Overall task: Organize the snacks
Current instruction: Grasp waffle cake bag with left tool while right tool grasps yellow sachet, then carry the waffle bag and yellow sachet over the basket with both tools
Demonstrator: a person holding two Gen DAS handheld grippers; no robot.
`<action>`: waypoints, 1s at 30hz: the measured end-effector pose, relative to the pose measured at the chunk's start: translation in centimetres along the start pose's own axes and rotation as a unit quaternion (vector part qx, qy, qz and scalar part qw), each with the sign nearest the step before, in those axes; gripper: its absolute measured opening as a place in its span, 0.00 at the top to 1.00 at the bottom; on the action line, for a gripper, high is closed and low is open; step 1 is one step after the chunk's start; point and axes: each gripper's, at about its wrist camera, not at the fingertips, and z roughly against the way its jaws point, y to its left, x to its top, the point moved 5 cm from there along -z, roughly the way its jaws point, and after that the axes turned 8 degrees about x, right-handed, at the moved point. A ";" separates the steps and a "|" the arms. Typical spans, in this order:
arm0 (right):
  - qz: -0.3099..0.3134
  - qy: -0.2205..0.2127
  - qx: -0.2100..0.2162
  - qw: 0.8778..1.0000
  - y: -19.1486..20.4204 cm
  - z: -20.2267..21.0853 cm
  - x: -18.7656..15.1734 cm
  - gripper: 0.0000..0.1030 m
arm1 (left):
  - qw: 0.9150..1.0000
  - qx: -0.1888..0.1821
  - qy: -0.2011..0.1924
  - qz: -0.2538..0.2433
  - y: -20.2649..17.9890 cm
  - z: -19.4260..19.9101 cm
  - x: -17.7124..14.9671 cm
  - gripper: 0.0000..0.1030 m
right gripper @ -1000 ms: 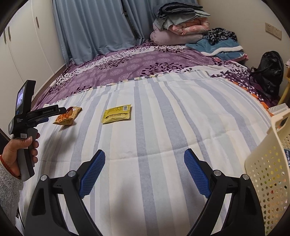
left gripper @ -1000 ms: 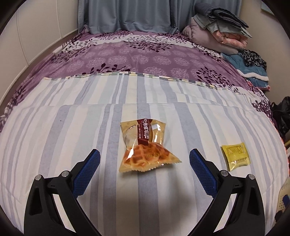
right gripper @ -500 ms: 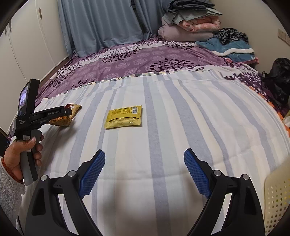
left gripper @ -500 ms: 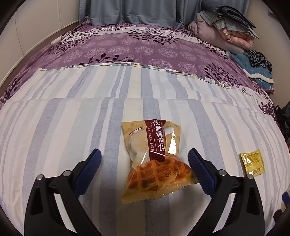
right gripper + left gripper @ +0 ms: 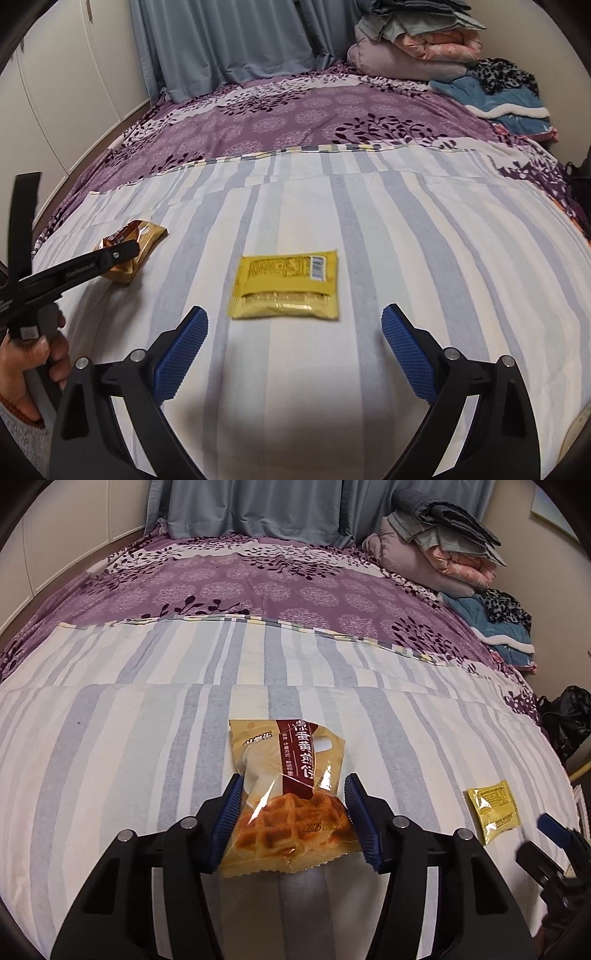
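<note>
Closing on the waffle packet [image 5: 291,805], the left gripper [image 5: 293,821] has just brought its jaws in until the blue pads [image 5: 229,821] press the wrapper's two sides, the packet lying on the striped blanket [image 5: 110,757] toward its near edge. To do this grab well, I judge the squeeze should stay gentle, since the wrapper is puffed and the waffle inside looks crushable; a lift straight up would keep the slippery film from sliding out. The right gripper [image 5: 293,352] has just been opening its jaws; they stand wide with nothing between them, hovering just short of the yellow sachet [image 5: 284,286], which lies flat near the blanket's middle. It should come down centred over the sachet, because a thin flat packet offers little edge to catch. Count: two snacks, one waffle packet and one yellow sachet; two grippers.
</note>
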 end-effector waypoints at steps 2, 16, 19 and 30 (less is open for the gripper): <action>0.004 0.007 -0.005 1.000 0.2 -1.2 0.5 0.08 | 1.000 -0.002 -0.004 -0.002 0.0 0.4 0.1 0.49; 0.032 0.037 -0.051 0.997 0.1 -4.2 1.2 0.24 | 1.000 0.002 -0.003 0.012 0.4 -0.1 0.2 0.48; 0.028 0.030 -0.043 0.998 -0.1 -3.8 1.2 0.35 | 1.000 0.004 -0.001 0.012 0.3 -0.3 0.2 0.47; 0.002 -0.006 -0.021 1.000 -0.6 0.1 0.5 0.40 | 0.999 -0.007 -0.033 0.009 -0.3 2.4 0.4 0.58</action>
